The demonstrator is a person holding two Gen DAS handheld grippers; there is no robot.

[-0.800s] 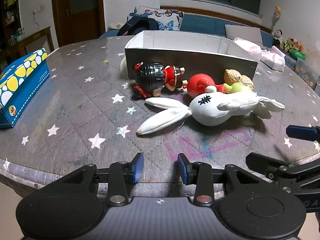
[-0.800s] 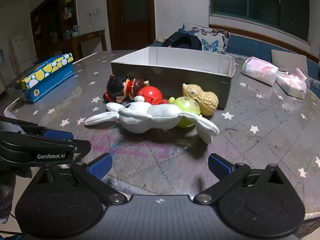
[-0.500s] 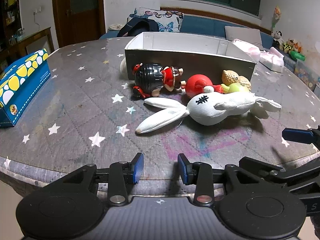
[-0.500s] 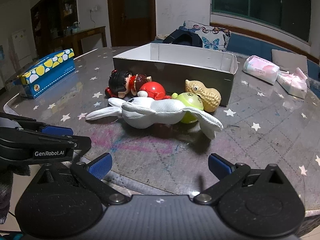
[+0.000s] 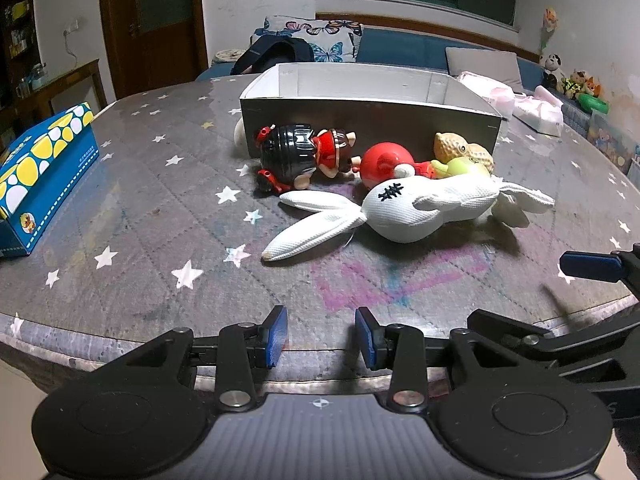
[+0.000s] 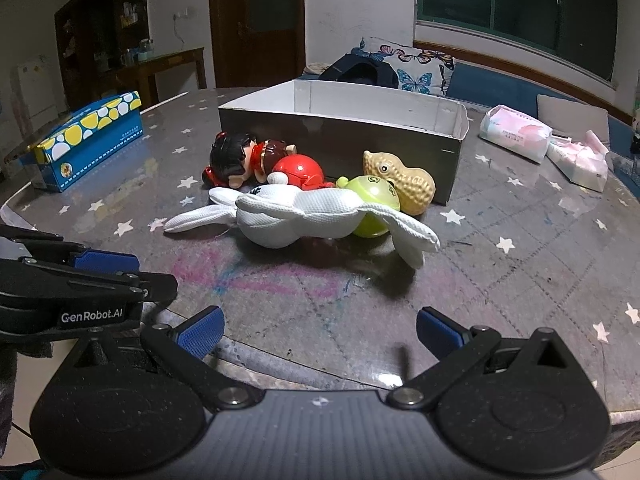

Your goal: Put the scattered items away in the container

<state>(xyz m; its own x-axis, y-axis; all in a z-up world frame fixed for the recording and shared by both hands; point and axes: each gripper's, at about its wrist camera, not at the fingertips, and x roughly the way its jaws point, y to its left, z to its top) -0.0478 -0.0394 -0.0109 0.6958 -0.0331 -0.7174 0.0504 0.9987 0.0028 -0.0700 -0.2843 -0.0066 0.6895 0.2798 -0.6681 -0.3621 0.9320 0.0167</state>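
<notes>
Currently unsorted: rabbit (image 5: 404,212), doll (image 5: 296,156), red ball (image 5: 384,164), green ball (image 6: 370,204) and peanut (image 6: 404,186) heaped on the counter (image 5: 160,220) against the box (image 5: 368,120), all outside it. Left gripper (image 5: 322,336) and right gripper (image 6: 320,330) hang open and empty at the near edge, apparently poised for a first pick.

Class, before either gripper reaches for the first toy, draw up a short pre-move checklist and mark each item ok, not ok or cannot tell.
1. Right gripper jaws wide and empty: ok.
2. Left gripper jaws apart and empty: ok.
3. Grey box open at the top: ok.
4. Box free of contents: cannot tell, its floor is hidden.
5. White plush rabbit reachable at the front of the pile: ok.
6. Green ball clear to grasp: not ok, the rabbit lies across it.
</notes>
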